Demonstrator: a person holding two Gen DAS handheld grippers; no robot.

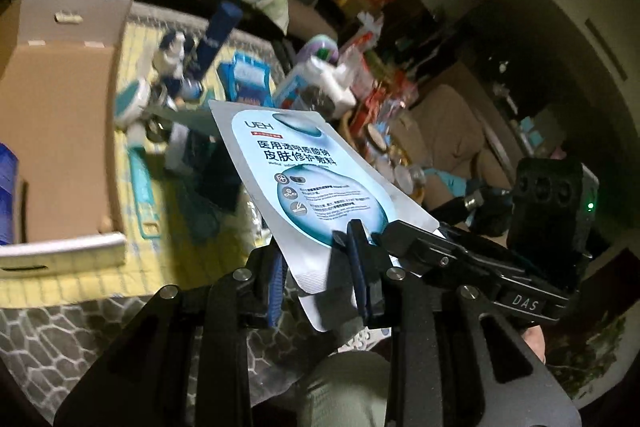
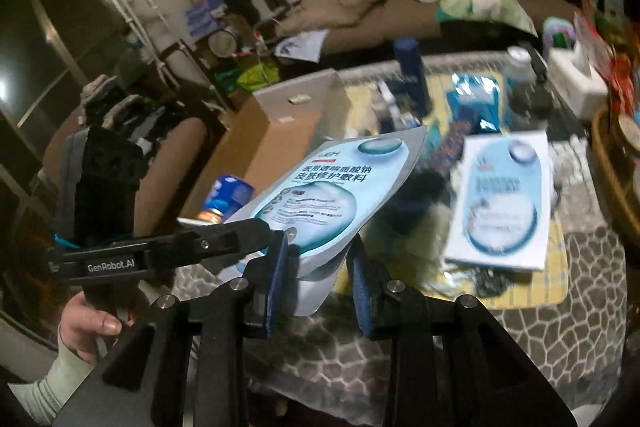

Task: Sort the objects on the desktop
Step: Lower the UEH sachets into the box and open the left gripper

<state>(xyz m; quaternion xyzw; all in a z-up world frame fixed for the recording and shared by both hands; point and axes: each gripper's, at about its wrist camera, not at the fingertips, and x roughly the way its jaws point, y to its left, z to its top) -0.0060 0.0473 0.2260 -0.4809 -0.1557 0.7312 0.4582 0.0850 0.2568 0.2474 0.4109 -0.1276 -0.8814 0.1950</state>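
A white and light-blue face-mask sachet (image 1: 304, 183) with Chinese print is held up in the air between both grippers. My left gripper (image 1: 320, 267) has its blue pads on either side of the sachet's lower end and looks shut on it. In the right wrist view the same sachet (image 2: 320, 195) lies between my right gripper's pads (image 2: 280, 279), which stand apart around its lower end; the right gripper (image 2: 318, 279) looks open. The left gripper's fingers (image 2: 240, 231) reach in from the left and touch the sachet. A second, matching sachet box (image 2: 504, 203) lies on the table.
An open cardboard box (image 1: 56, 131) stands at the left on the yellow mat (image 1: 132, 267), holding a blue can (image 2: 224, 199). A dark blue bottle (image 1: 220, 31), a blue packet (image 1: 248, 79), tubes and other clutter crowd the table's far side. A sofa runs behind.
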